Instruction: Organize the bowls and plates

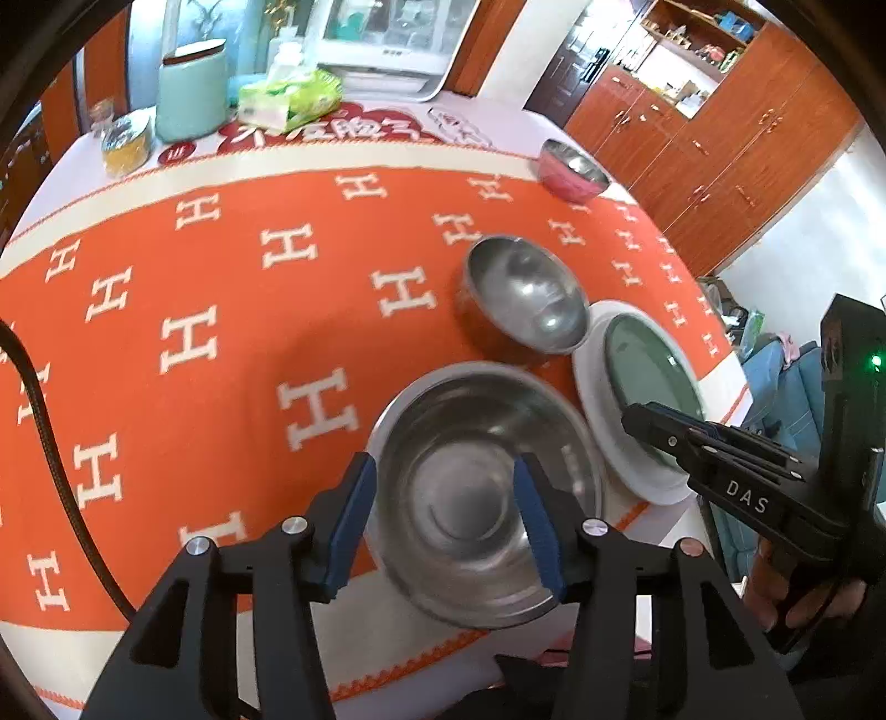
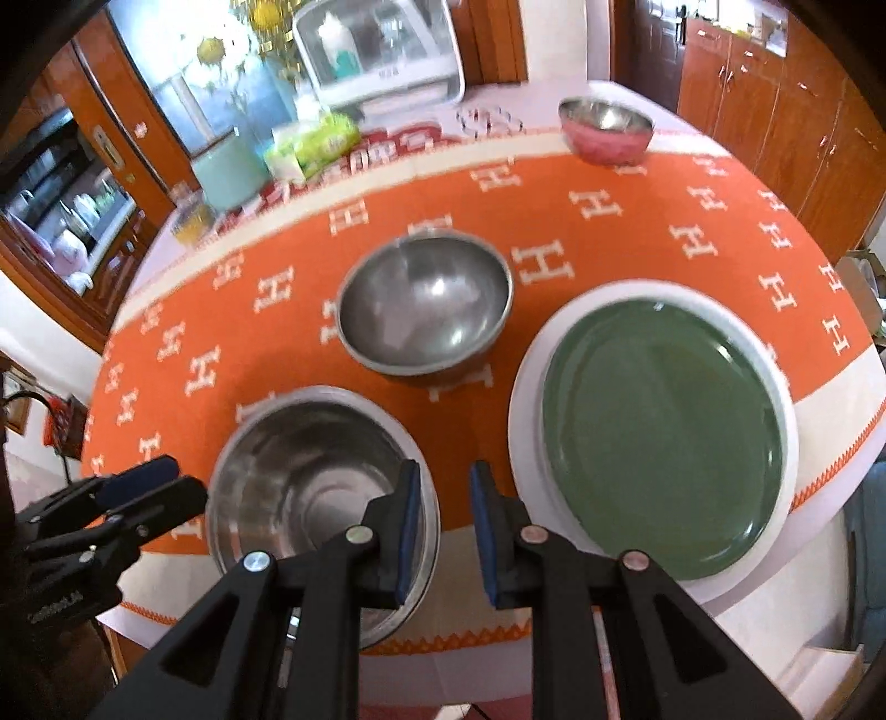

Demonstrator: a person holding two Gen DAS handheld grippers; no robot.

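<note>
A wide steel bowl [image 1: 476, 493] [image 2: 315, 493] sits at the near table edge. A smaller steel bowl [image 1: 523, 293] [image 2: 423, 304] stands behind it. A green plate [image 2: 664, 437] [image 1: 650, 376] lies stacked on a white plate [image 2: 526, 443] [image 1: 595, 410] to the right. A pink steel bowl [image 1: 573, 169] [image 2: 606, 130] sits far back. My left gripper [image 1: 443, 526] is open above the wide bowl, its jaws over the left rim and the inside. My right gripper [image 2: 446, 531] is open, its jaws on either side of the wide bowl's right rim, and shows in the left wrist view [image 1: 659, 426].
An orange cloth with white H marks [image 1: 249, 332] covers the table. At the back stand a mint canister [image 1: 191, 91], a green tissue pack [image 1: 290, 99], a yellow jar [image 1: 127, 144] and a white appliance [image 1: 387, 39]. Wooden cabinets [image 1: 692, 144] line the right.
</note>
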